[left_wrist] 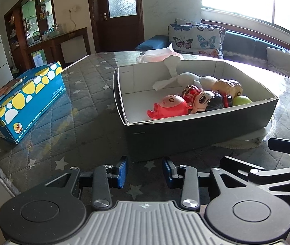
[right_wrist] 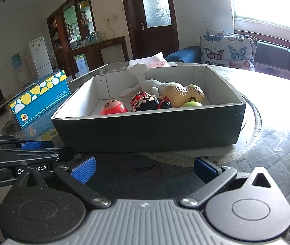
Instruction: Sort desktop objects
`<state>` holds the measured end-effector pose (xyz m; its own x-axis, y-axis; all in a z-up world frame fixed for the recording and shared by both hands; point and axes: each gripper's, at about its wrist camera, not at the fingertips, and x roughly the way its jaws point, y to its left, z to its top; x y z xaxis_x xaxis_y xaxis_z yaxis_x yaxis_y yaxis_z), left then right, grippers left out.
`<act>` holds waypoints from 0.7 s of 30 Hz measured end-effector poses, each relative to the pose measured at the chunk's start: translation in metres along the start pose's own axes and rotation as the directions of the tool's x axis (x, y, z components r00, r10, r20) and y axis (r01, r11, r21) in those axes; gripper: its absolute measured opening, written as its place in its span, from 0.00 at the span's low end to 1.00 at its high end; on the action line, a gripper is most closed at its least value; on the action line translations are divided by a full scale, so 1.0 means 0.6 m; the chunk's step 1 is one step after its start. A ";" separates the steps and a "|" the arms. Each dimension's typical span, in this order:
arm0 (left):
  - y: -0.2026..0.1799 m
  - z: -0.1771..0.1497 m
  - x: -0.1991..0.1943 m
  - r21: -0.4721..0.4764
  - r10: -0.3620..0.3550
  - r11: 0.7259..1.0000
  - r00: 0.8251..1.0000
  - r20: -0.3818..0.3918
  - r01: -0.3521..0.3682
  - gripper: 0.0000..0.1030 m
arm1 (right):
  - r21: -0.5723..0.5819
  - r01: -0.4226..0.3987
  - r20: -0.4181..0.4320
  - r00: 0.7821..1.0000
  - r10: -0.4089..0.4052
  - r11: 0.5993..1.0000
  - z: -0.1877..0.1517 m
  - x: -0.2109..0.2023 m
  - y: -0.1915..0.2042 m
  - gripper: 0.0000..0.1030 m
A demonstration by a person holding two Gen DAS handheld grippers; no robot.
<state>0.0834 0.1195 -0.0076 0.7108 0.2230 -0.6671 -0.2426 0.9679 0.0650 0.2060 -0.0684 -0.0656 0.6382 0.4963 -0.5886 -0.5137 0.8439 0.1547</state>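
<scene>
Toys sit gathered in the box [left_wrist: 196, 130], bunched at its right end: red toy [left_wrist: 171, 107], doll [left_wrist: 208, 101], green ball [left_wrist: 241, 100]. Left gripper [left_wrist: 145, 172] hangs low before the box, jaws narrow and empty; right gripper [right_wrist: 145, 168] likewise, jaws wide, nothing held. Blue carton [left_wrist: 28, 100] stands well apart on the bench [left_wrist: 87, 94]; the box's near wall blocks a straight reach.

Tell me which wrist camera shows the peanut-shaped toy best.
The right wrist view. There the peanut-shaped toy shows nearly its whole bumpy tan body above the dark box wall, only its low edge hidden by the green ball. In the left wrist view it sits farther back, partly hidden behind the black-haired doll.
</scene>
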 end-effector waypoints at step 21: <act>0.003 0.004 0.013 -0.020 0.013 1.000 1.000 -0.022 -0.013 0.38 | 0.000 -0.007 -0.008 1.000 0.007 1.000 0.006 0.011 -0.001 1.00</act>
<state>0.0898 0.1235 -0.0111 0.6927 0.2327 -0.6827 -0.2649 0.9625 0.0594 0.2129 -0.0648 -0.0668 0.6300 0.5002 -0.5940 -0.5176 0.8407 0.1590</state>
